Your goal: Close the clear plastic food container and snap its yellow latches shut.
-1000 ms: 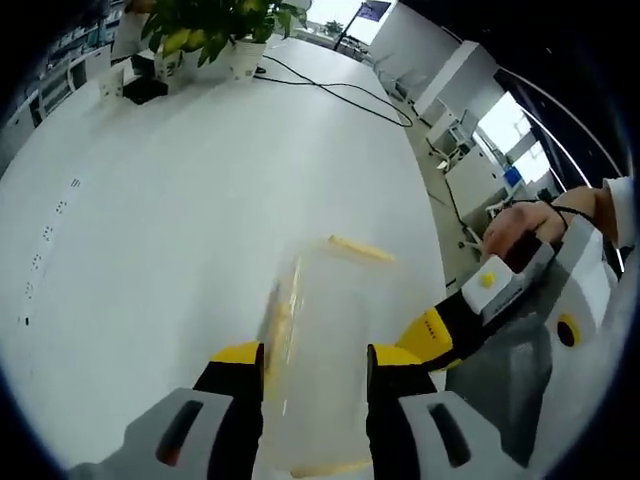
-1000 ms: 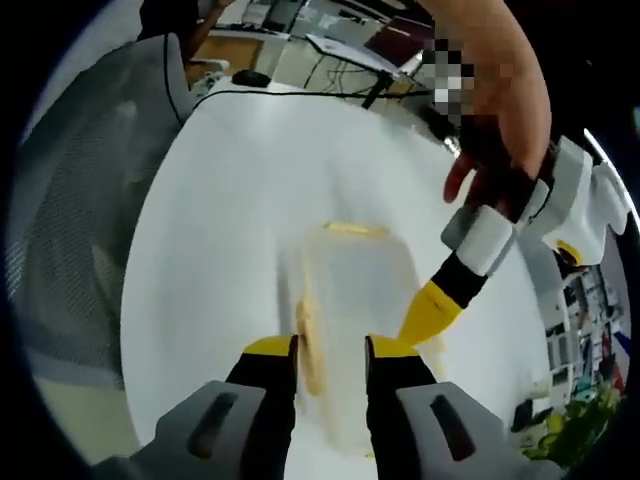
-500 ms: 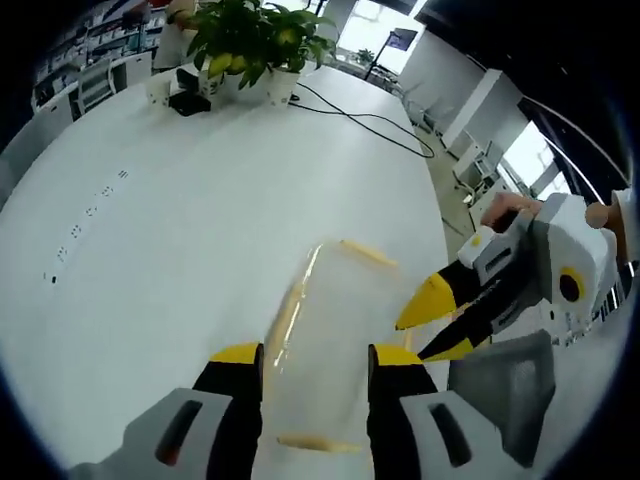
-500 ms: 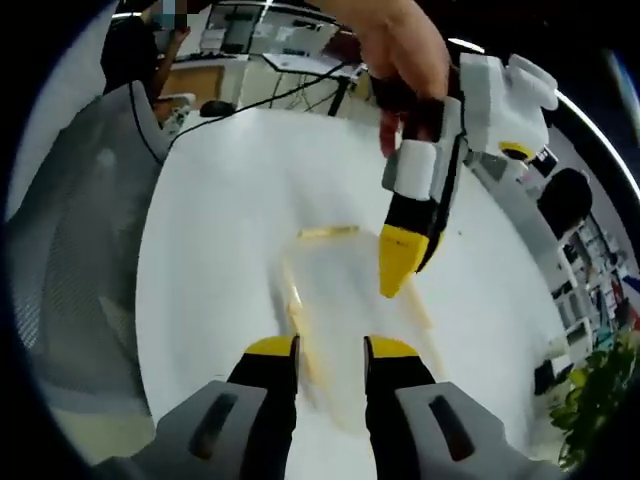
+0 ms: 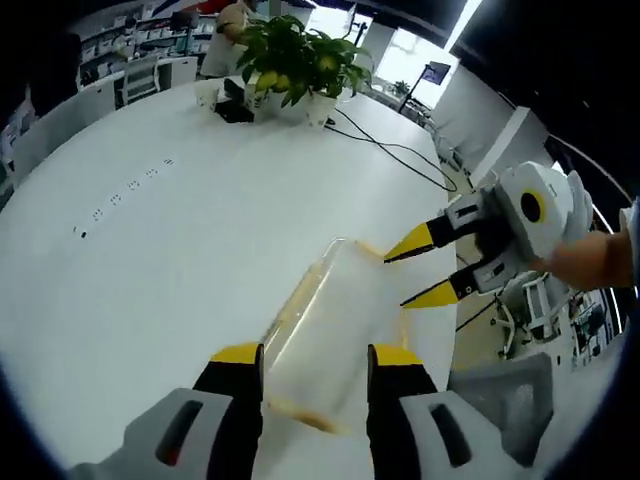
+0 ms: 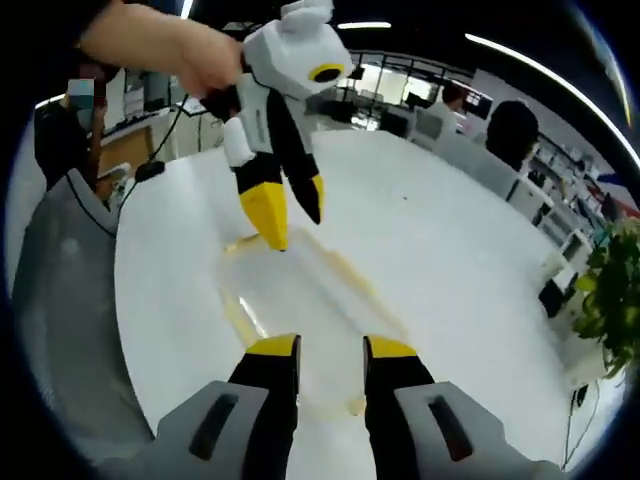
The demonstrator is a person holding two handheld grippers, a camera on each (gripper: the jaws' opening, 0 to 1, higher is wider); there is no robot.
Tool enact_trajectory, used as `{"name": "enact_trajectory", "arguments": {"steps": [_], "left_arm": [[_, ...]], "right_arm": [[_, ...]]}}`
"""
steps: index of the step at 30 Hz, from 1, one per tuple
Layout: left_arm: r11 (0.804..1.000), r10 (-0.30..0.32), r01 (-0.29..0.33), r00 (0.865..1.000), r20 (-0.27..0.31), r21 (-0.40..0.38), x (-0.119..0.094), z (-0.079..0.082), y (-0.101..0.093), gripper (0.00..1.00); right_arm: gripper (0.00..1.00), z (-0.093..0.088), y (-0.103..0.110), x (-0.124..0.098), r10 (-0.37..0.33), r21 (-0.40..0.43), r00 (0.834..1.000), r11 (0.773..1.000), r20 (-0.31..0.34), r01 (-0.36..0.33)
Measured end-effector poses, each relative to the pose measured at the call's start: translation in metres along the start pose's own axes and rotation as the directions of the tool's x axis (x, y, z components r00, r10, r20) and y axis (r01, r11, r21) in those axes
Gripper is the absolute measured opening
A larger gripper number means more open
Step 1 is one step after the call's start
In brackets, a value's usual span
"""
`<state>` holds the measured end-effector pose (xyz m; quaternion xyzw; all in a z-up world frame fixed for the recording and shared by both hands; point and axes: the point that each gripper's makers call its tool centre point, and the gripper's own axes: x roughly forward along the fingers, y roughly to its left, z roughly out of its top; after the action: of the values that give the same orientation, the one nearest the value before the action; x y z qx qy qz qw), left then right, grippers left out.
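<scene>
Both tools over clear container (image 5: 330, 330)

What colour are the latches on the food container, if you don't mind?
Yellow latches on the clear container; clearest in the right gripper view.

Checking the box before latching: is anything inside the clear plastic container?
Through the clear plastic container I see the white table and yellow latches, no food. Blur and both grippers' jaws hide the near end.

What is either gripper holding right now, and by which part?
Nothing is held. The left gripper and right gripper both stand open over the clear plastic food container on the white table, gripping no latch or rim.
</scene>
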<state>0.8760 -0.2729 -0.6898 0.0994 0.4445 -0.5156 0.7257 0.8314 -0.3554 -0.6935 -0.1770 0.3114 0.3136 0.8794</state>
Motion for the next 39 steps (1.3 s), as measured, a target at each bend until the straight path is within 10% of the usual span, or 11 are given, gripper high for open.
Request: {"name": "enact_trajectory", "arguments": {"steps": [24, 31, 39], "left_arm": [[0.952, 0.180, -0.119, 0.963, 0.201, -0.281, -0.012, -0.028, 0.021, 0.35], [0.933, 0.226, -0.148, 0.950, 0.214, -0.329, -0.010, -0.038, 0.015, 0.35], [0.904, 0.271, -0.168, 0.937, 0.222, -0.393, -0.008, -0.047, 0.014, 0.34]], "right_arm": [[0.25, -0.018, -0.013, 0.003, -0.056, 0.149, 0.998, 0.987, -0.013, 0.057], [0.25, -0.022, -0.024, 0.001, -0.108, 0.378, 0.994, 0.921, 0.023, 0.092], [0.26, -0.027, -0.022, 0.002, -0.139, 0.446, 0.990, 0.888, 0.031, 0.111]]}}
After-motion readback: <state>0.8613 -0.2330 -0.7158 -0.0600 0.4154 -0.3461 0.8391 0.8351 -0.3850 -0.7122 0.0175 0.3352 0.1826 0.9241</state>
